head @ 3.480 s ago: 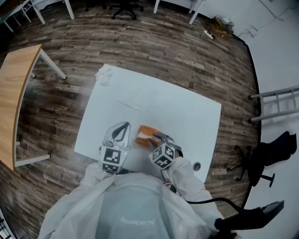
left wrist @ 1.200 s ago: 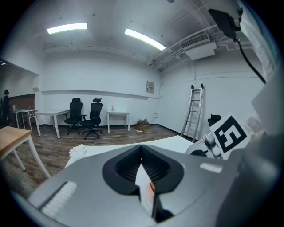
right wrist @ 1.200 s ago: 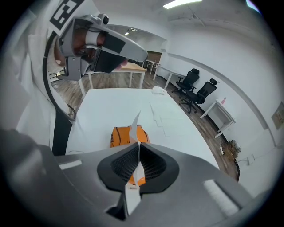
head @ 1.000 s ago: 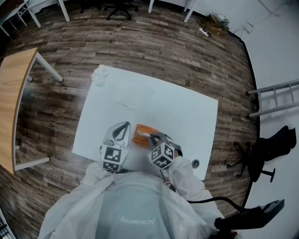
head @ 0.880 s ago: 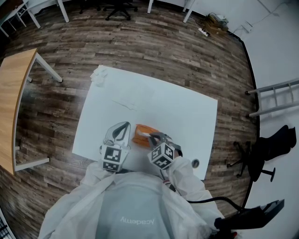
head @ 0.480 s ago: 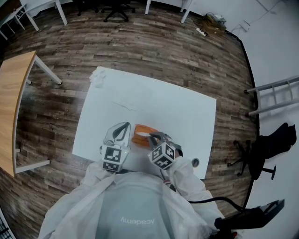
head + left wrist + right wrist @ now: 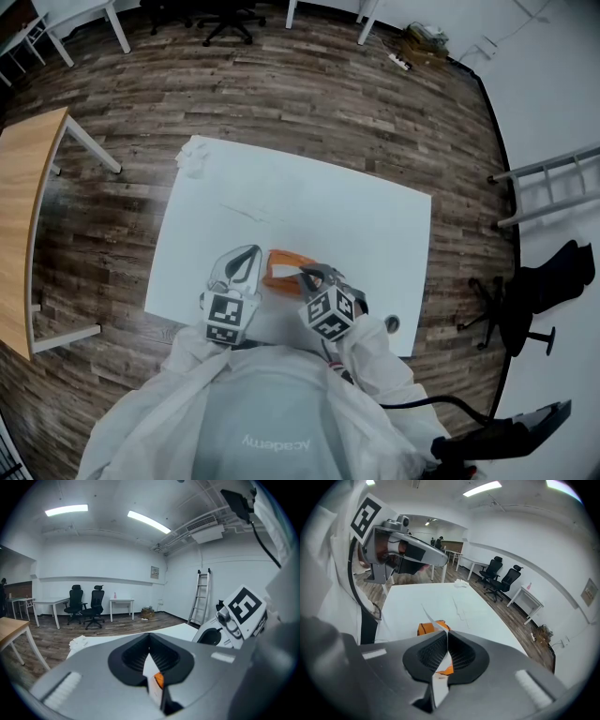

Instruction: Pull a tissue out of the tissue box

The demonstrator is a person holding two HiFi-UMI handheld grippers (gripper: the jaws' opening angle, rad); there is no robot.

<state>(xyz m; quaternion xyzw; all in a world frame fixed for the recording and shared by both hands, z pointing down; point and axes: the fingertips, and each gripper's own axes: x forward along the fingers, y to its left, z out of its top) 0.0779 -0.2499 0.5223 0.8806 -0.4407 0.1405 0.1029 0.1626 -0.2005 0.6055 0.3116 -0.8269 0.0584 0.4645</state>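
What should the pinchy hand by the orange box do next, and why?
Probably lift the right gripper slowly up and away from the orange tissue box: its jaws are shut on a white tissue that rises from the box top, so it isn't pulled out yet.

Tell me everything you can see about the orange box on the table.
The small orange tissue box looks like cardboard, with a dark line on one side. It rests on the white table, close to the table's near edge. A white tissue sticks up from its top opening, and the right tongs are shut on that tissue. Nothing else seems to touch the box. Any print on it is too small to read.
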